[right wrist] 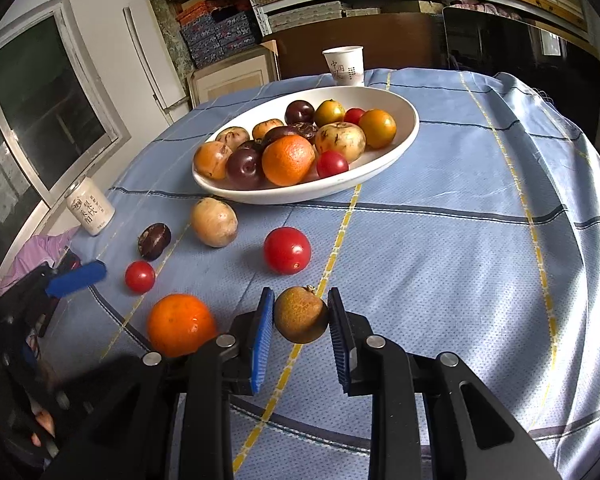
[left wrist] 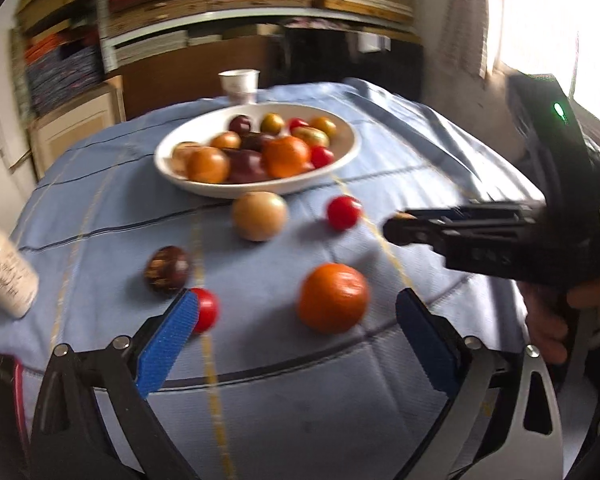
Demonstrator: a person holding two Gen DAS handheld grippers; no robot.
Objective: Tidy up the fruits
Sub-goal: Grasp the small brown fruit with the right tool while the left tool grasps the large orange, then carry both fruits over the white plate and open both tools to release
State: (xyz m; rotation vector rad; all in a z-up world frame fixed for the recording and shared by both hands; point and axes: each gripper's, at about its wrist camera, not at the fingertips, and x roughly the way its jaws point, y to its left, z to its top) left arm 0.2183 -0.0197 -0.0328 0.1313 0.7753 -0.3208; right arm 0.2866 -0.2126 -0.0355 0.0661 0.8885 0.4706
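Note:
My left gripper (left wrist: 297,302) stands open low over the blue tablecloth, and an orange (left wrist: 334,298) lies between its blue pads without touching them. A small red tomato (left wrist: 206,309) sits just behind the left pad. My right gripper (right wrist: 300,292) is shut on a brownish-green round fruit (right wrist: 300,314), held above the cloth. Loose on the cloth are a tan fruit (right wrist: 214,222), a larger red tomato (right wrist: 287,250) and a dark purple fruit (right wrist: 154,241). The white bowl (right wrist: 380,168) beyond them holds several fruits.
A paper cup (right wrist: 343,65) stands behind the bowl. A white can (right wrist: 90,210) stands at the table's left edge, near a pink cloth (right wrist: 40,252). A window is at left, and shelves of stacked goods fill the back wall.

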